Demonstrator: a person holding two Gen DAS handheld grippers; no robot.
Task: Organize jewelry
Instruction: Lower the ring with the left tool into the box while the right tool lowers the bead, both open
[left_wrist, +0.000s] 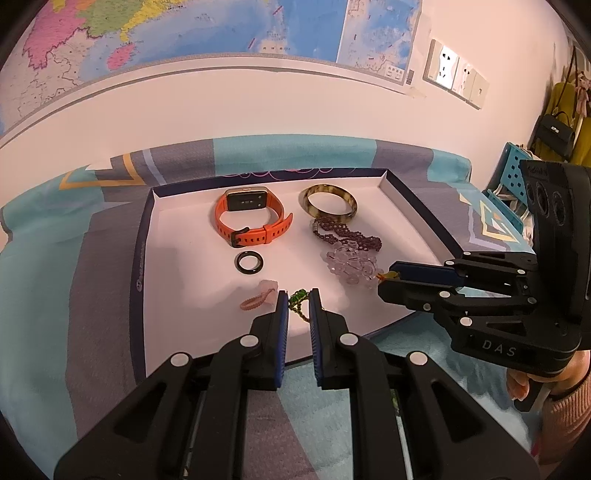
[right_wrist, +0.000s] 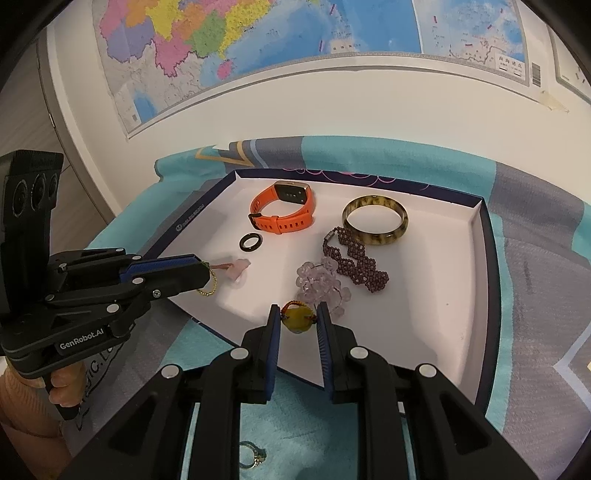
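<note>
I am holding my left gripper (left_wrist: 298, 301) low in the left wrist frame, its blue-padded jaws pinched together on a green pendant on a gold chain (left_wrist: 297, 297), just inside the near edge of the shallow white cardboard tray with a dark blue rim (left_wrist: 146, 229). In the right wrist view that chain is dangling as a small gold loop under the left gripper's tip at centre left. I am clamping my right gripper (right_wrist: 297, 318) on a round yellow bead strung on a red cord (right_wrist: 297, 320), low in the frame's centre, over the tray's near edge.

The other pieces are lying on the tray floor. An orange silicone-strap watch with a gold case (left_wrist: 248, 218) is sitting toward the upper middle, with a mottled amber bangle (left_wrist: 328, 201) to its right. A dark purple woven bead bracelet (left_wrist: 341, 236) is trailing down from the bangle, touching a cluster of clear pale-lilac crystal beads (left_wrist: 351, 266). A small black ring (left_wrist: 249, 262) is resting below the watch, and a pale pink charm on a braided loop (left_wrist: 258, 297) is lying just left of my left gripper's tip. The tray is sitting on a teal and grey patterned cloth (left_wrist: 55, 277).
</note>
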